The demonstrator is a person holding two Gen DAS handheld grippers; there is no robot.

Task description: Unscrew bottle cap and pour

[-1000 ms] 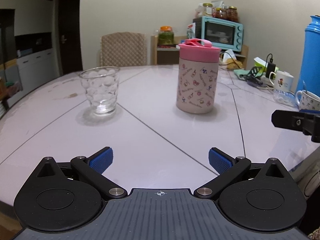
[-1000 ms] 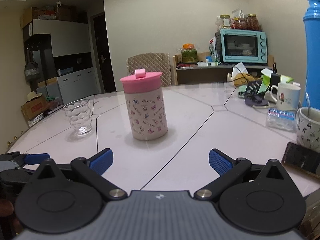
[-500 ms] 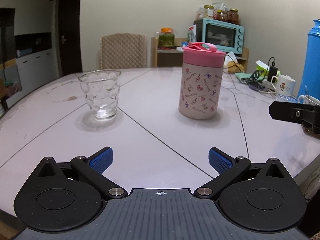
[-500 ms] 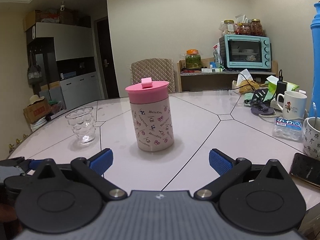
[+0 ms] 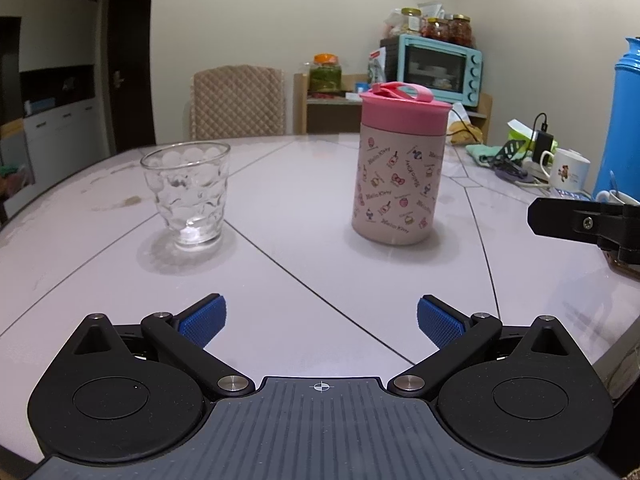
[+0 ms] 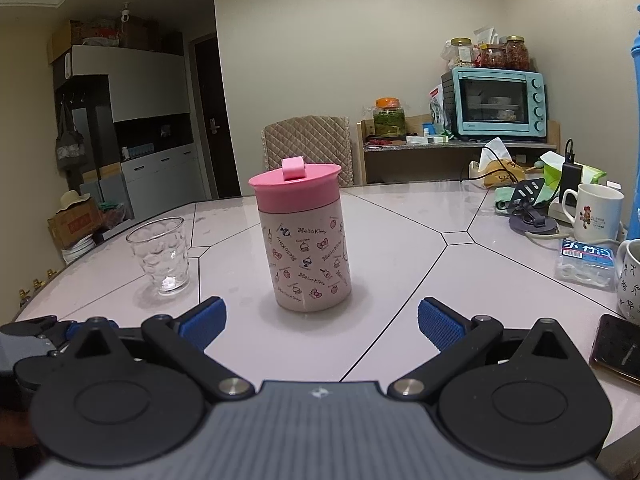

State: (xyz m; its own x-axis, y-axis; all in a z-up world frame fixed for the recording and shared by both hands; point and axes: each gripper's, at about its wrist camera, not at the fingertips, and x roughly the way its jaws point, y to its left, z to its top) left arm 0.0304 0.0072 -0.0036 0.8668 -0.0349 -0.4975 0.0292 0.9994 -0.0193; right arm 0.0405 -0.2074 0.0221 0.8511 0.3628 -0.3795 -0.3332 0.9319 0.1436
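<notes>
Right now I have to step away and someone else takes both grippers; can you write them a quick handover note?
Left gripper: open, empty, short of the things on the table.
Right gripper: open, empty, facing the bottle.
Bottle: upright mid-table, pink cap on.
Glass: upright to the bottle's left, apart from it, looks empty.
Done: nothing yet.
Left: hold the bottle, unscrew the cap, pour into the glass.

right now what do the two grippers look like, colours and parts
Both match: the left gripper and right gripper have black linkage arms with silver pivot pins, round black discs at either side, a grey ribbed base with a small crosshair mark, and blue dimpled pads on the fingers. No cables or sleeves show.
</notes>
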